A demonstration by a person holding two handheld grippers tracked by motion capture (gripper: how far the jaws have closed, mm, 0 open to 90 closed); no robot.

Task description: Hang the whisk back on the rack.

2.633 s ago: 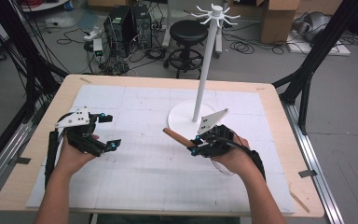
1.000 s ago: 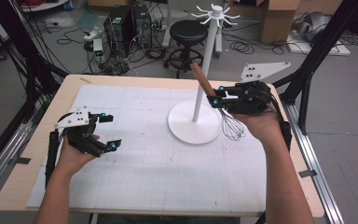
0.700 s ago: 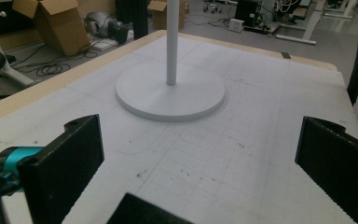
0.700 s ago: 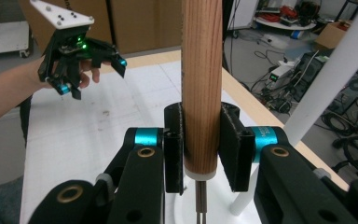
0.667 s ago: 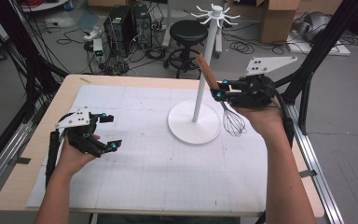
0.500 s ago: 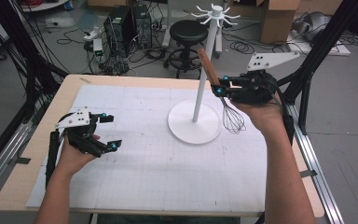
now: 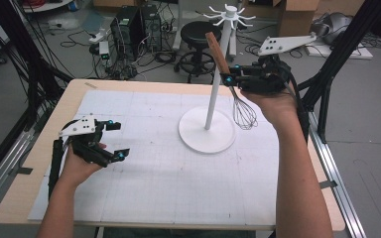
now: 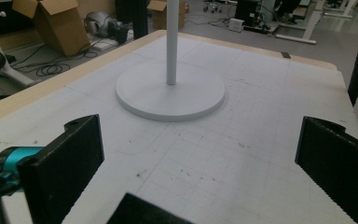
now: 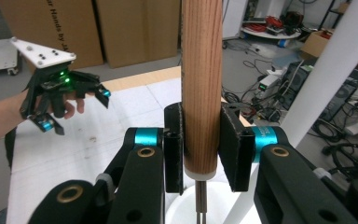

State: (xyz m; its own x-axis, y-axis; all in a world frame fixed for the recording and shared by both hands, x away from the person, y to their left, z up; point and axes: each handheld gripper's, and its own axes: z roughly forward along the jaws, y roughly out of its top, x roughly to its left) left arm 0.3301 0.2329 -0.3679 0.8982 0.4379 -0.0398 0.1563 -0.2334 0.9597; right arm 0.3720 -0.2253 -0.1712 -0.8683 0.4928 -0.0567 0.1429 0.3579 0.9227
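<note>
- Whisk [image 7: 230,79]: wooden handle clamped between the right gripper's [image 7: 226,79] 2 jaws, wire head hanging down beside the pole; held upright, probably so the handle's top end can reach a hook.
- Rack [image 7: 207,130]: white stand with a round base on the table mat [image 7: 144,188]; hook crown [image 7: 229,15] at top, above the whisk handle.
- Left gripper [image 7: 113,141]: jaws wide apart, holding nothing, low over the mat, well apart from the rack.

white stand [image 7: 207,130] w/ pole blocks mat centre-right; mat [image 7: 144,183] btwn stand & near edge open.
</note>
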